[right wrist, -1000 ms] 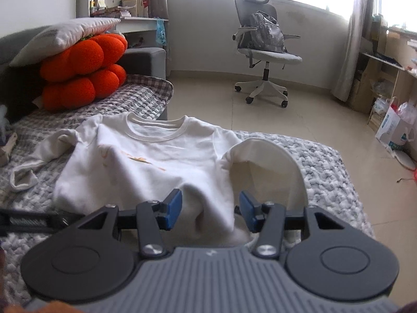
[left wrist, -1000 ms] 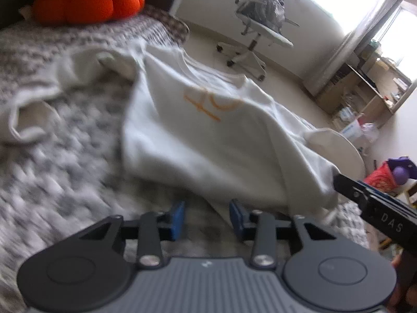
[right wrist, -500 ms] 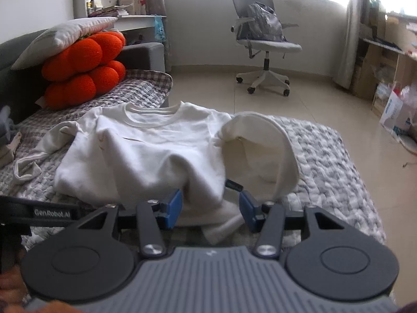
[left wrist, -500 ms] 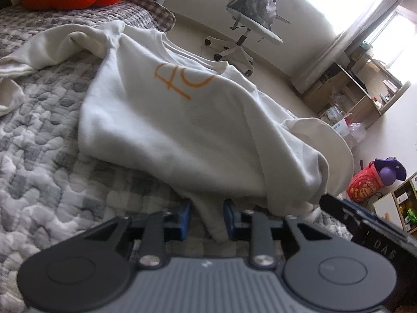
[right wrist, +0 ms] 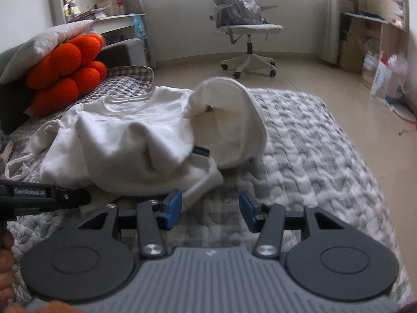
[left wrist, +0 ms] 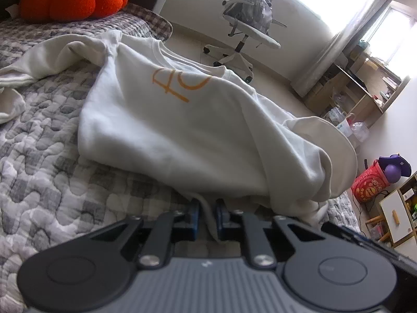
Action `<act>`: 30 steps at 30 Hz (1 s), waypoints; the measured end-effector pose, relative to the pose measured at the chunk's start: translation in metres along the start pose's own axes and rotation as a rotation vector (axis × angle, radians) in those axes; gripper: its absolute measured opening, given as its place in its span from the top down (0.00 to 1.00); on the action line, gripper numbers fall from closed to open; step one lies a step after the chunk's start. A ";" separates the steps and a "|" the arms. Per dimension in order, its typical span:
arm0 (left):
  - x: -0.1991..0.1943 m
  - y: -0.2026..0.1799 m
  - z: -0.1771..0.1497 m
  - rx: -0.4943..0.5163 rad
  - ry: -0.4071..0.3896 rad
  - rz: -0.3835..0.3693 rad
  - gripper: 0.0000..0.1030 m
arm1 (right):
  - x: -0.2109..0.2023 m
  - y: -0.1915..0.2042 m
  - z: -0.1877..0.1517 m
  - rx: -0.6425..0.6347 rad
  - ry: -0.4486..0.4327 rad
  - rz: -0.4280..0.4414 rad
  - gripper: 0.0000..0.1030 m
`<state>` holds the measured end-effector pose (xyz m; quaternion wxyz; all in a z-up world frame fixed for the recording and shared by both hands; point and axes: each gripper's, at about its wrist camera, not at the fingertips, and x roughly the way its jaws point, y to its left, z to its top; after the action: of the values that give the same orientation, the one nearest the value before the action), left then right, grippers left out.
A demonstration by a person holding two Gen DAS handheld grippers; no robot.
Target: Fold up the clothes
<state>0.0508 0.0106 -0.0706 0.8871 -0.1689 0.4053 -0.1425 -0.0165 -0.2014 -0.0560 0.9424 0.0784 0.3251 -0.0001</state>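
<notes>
A white sweatshirt with an orange print lies front-up on the grey quilted bed, collar at the far end. My left gripper is at its near hem, jaws closing, and a fold of the hem fills the gap between the blue pads. In the right wrist view the sweatshirt is bunched, one sleeve arched up on the right. My right gripper stands open low over the quilt, the hem's right corner just beyond its left pad. The left gripper shows as a black bar at the left.
An orange plush cushion and a pillow sit at the bed's far left. An office chair with a bag stands on the tiled floor beyond the bed. Shelves and boxes line the right wall. A hand is at the lower left edge.
The left pads have drawn together onto the sweatshirt's hem. The right gripper has sunk and shifted toward the hem's right corner, its opening unchanged.
</notes>
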 end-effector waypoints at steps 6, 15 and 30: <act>-0.004 0.005 -0.006 -0.027 -0.031 -0.015 0.86 | 0.003 -0.006 -0.015 0.064 -0.019 0.044 0.49; -0.009 0.008 -0.019 -0.091 -0.083 -0.060 0.83 | 0.008 0.010 -0.022 0.056 -0.081 0.130 0.64; -0.006 0.004 -0.022 -0.048 -0.119 -0.041 0.88 | 0.020 0.014 -0.020 0.098 -0.136 0.110 0.81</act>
<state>0.0305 0.0125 -0.0823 0.9022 -0.2064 0.3517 -0.1406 -0.0126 -0.1840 -0.0816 0.9559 0.1419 0.2551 0.0304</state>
